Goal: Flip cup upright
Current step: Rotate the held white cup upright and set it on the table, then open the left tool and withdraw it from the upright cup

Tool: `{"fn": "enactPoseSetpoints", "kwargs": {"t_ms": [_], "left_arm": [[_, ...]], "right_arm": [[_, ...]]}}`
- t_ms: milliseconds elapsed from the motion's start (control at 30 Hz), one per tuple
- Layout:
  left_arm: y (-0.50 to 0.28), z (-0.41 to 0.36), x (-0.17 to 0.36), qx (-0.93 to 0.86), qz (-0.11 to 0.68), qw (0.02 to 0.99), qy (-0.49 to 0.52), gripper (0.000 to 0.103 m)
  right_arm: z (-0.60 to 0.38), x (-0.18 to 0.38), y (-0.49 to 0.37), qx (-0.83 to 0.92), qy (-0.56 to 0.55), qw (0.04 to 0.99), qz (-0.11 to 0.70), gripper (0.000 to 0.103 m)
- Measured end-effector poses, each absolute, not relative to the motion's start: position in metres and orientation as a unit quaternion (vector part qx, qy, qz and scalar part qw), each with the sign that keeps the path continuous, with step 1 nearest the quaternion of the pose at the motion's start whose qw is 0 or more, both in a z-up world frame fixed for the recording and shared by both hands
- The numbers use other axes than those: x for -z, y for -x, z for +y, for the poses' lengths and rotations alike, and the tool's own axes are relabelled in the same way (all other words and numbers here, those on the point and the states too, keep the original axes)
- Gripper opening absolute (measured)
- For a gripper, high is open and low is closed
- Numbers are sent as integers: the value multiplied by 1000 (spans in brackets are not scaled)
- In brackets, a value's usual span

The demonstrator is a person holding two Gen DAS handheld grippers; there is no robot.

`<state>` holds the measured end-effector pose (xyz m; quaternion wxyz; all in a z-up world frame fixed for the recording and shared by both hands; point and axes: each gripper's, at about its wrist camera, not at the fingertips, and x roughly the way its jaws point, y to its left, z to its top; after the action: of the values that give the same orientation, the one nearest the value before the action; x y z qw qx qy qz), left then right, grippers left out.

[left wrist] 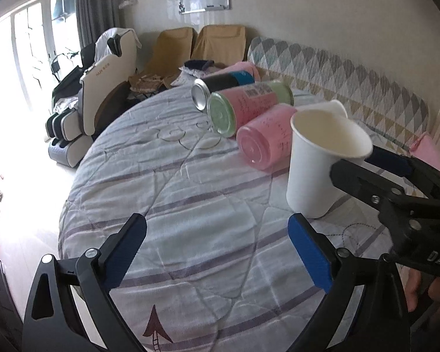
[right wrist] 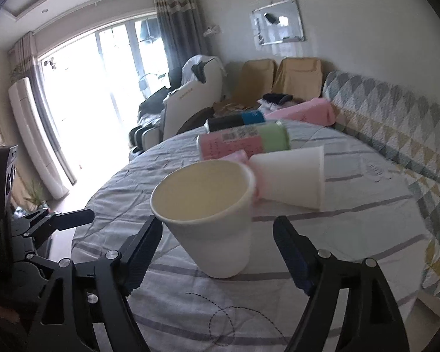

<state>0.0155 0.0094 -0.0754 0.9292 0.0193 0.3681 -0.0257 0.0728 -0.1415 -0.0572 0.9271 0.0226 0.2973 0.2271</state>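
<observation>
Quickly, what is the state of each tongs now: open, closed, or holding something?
Left tongs: open, holding nothing, above the quilt.
Right tongs: open around the upright white paper cup, not clamping it.

pink canister, green-capped canister, black can lying on quilt.

From my left wrist feed I can read white letters "DAS" on the black body of the right gripper, near the frame's right edge. The pink-and-green can carries a label with a QR-like code and dark print, too small for me to read. The lettering on the massage chair is also illegible. Nothing else is readable.
</observation>
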Motion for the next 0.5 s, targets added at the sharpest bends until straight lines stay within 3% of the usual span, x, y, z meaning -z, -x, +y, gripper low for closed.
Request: {"fn": "enactPoseSetpoints", "kwargs": {"t_ms": [500], "left_arm": [[28,-28,29,-12,287,958,-13,103]], "right_arm": [[-179,7,-29,-160,-13,952,260,80]]}}
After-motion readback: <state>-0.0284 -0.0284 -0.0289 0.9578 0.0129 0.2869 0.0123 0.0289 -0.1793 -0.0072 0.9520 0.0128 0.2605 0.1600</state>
